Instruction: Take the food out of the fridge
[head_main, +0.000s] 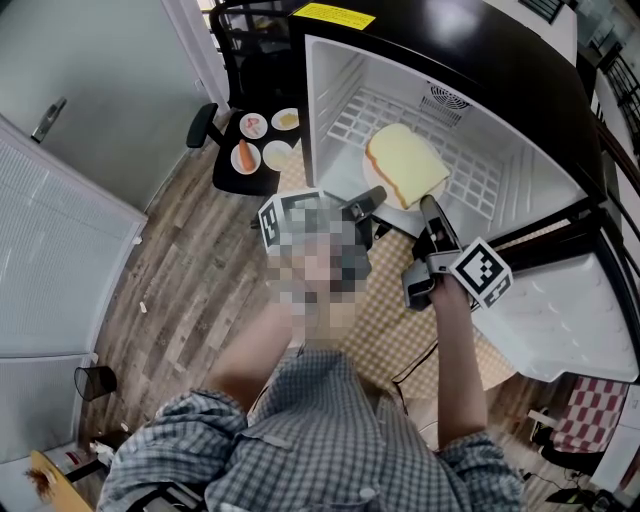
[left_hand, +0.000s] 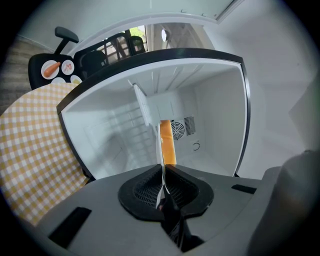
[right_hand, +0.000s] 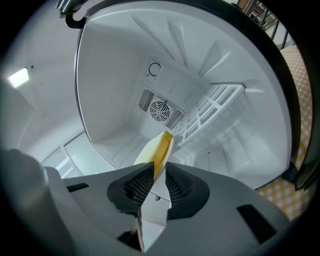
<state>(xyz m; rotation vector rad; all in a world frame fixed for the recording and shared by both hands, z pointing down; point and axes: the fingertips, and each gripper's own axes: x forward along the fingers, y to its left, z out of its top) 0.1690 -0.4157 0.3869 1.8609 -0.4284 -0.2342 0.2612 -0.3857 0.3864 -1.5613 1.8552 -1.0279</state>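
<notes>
A thick slice of bread (head_main: 403, 162) with a brown crust lies on a white plate (head_main: 436, 190) inside the open fridge (head_main: 520, 80), above its white wire shelf (head_main: 480, 180). My left gripper (head_main: 372, 198) holds the plate's near rim on the left, and my right gripper (head_main: 428, 204) holds it on the right. In the left gripper view the gripper (left_hand: 163, 172) is shut on the thin plate edge (left_hand: 161, 190), with the bread (left_hand: 167, 142) beyond it. In the right gripper view the gripper (right_hand: 156, 172) is closed around the plate (right_hand: 152, 212) and the bread's crust (right_hand: 159, 147).
The fridge door (head_main: 570, 310) hangs open at the right. A yellow checked cloth (head_main: 400, 320) covers the floor in front. A black chair (head_main: 235, 170) at the left carries small plates of food (head_main: 246, 155). A fan grille (right_hand: 159, 109) sits on the fridge's back wall.
</notes>
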